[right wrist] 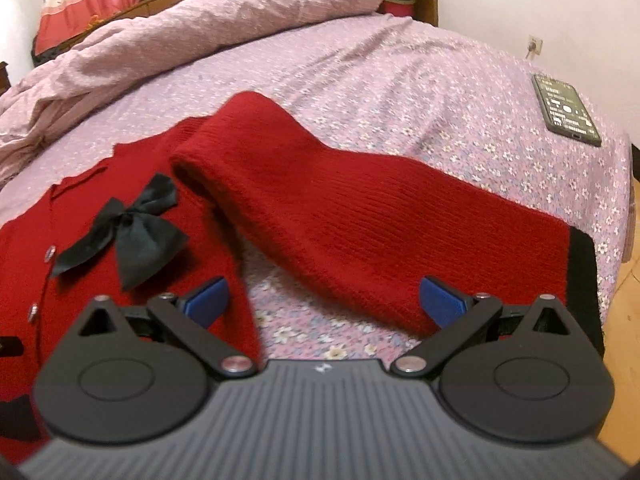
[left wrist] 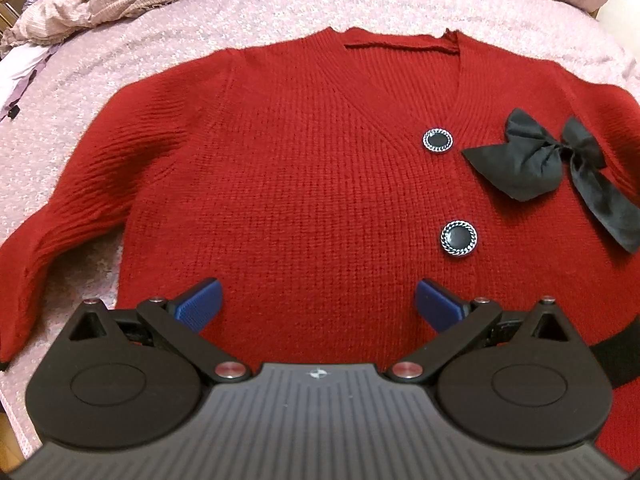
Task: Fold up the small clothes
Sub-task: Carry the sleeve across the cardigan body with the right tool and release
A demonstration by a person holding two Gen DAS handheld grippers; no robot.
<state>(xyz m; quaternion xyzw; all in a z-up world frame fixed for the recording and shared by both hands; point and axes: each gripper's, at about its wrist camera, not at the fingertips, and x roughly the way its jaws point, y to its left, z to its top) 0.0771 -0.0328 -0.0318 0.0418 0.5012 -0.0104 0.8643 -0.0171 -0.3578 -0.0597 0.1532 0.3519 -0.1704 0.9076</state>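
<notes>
Red cardigan (left wrist: 304,184) flat on bed (right wrist: 400,80), both claws spread, empty: left claw (left wrist: 318,306) over hem, right claw (right wrist: 324,300) beside sleeve (right wrist: 380,232); risk: knit bunching, or bow (right wrist: 128,228) snagging mid-fold.

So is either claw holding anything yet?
Nothing held: left claw open over the red knit cardigan; right claw open near its sleeve.

One red cardigan (left wrist: 280,184) on the bed (right wrist: 400,80); two sleeves; one black bow (left wrist: 532,156) at 3 o'clock; two buttons (left wrist: 438,140) in the left view; one phone (right wrist: 566,110) at 2 o'clock; one duvet (right wrist: 240,20); two grippers (left wrist: 318,304).
</notes>
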